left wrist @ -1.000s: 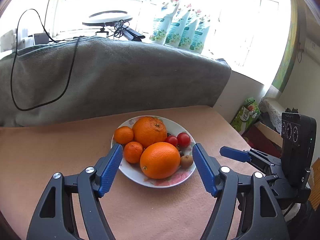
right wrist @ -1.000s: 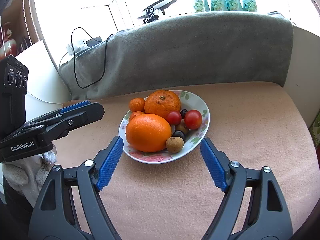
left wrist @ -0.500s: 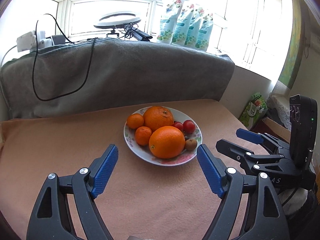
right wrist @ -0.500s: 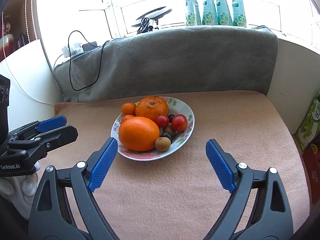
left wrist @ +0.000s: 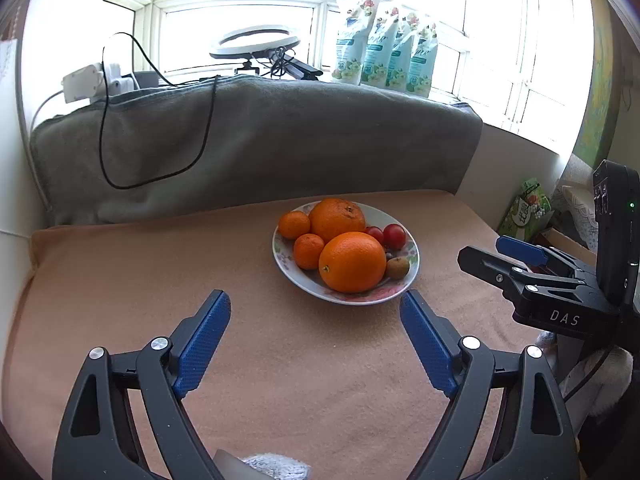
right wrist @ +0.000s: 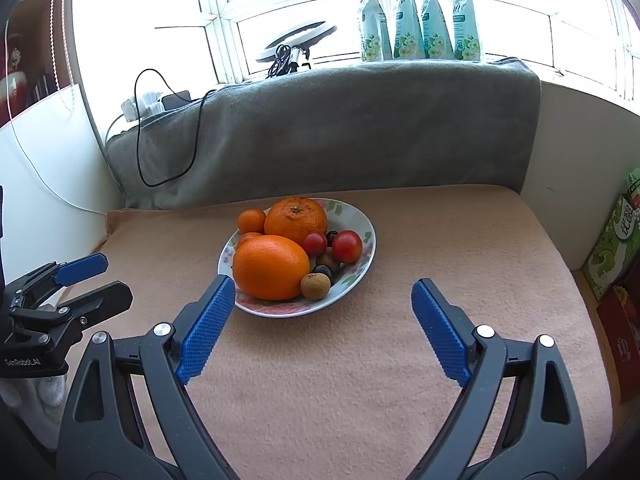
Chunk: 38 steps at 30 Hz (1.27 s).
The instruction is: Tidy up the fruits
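A flowered white plate [left wrist: 412, 268] [right wrist: 366, 252] sits on the tan blanket, holding two large oranges [left wrist: 352, 262] [right wrist: 272, 266], small tangerines [left wrist: 294, 224], two cherry tomatoes [right wrist: 347, 246], dark grapes and a brown longan [right wrist: 315, 286]. My left gripper [left wrist: 316, 304] hovers short of the plate, its jaws opening with nothing between them. In the right wrist view my right gripper [right wrist: 322, 292] stands open and empty, its left pad near the plate's near rim. Each gripper shows in the other's view, at the right edge [left wrist: 520, 256] and the left edge [right wrist: 80, 276].
A grey towel [left wrist: 256, 136] draped with a black cable [left wrist: 160, 168] backs the surface. Several refill pouches [right wrist: 420, 20] and a ring light [left wrist: 256, 42] stand on the sill. A green box [right wrist: 616, 240] and clutter lie off the right edge.
Both grippers have drawn back from the plate, which looks smaller and farther, and both pairs of jaws have widened. The fruit has not moved.
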Tool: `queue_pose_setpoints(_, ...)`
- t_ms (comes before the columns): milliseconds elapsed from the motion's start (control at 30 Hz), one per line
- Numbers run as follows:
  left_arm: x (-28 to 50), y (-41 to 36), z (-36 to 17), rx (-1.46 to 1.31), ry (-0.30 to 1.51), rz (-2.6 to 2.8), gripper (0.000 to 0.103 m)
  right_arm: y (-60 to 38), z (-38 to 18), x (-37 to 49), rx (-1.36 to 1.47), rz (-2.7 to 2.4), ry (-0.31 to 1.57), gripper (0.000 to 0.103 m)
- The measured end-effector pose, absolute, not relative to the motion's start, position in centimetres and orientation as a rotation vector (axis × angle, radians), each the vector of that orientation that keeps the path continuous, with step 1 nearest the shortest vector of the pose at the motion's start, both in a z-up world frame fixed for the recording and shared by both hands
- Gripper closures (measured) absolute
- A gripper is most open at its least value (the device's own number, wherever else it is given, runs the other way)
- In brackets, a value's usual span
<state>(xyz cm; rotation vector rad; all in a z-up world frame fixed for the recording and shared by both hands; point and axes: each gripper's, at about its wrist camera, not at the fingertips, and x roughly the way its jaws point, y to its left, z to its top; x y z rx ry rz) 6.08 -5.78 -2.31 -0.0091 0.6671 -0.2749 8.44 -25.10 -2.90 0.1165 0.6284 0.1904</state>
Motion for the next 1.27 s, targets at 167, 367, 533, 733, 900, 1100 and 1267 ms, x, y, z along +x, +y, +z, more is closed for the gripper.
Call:
queue_pose_setpoints(167,5.78,-5.72,-2.55,0.001,0.670,-0.262,0.016,-25.08,-2.83,8.22,0.112,0.188,0.627,0.011)
queue_pose_setpoints(367,5.40,-5.56,-2.53,0.003,0.662,-0.254,0.016,-25.01,-3.12,8.23,0.103,0.185,0.640,0.011)
queue_pose_setpoints(533,5.23,-5.33,-2.37,0.003,0.653,-0.248,0.016,-24.92,-3.26,8.21,0.104,0.187,0.644,0.011)
queue_pose_setpoints(733,5.16,-5.33,-2.34,-0.002,0.652,-0.250,0.015,-24.72,-3.37,8.31,0.101,0.188,0.649,0.011)
queue_pose_setpoints(900,5.25,-5.28,-2.36,-0.003,0.652,-0.251,0.015,-24.72,-3.44,8.32,0.103,0.186,0.651,0.011)
queue_pose_setpoints(1100,5.16,-5.28,-2.31,-0.005,0.648,-0.254,0.015,-24.81,-3.56,8.37,0.104,0.183,0.654,0.011)
queue_pose_setpoints(1267,5.16,-5.27,-2.32,-0.005,0.650,-0.255,0.015,-24.85,-3.64,8.39,0.107,0.182,0.656,0.011)
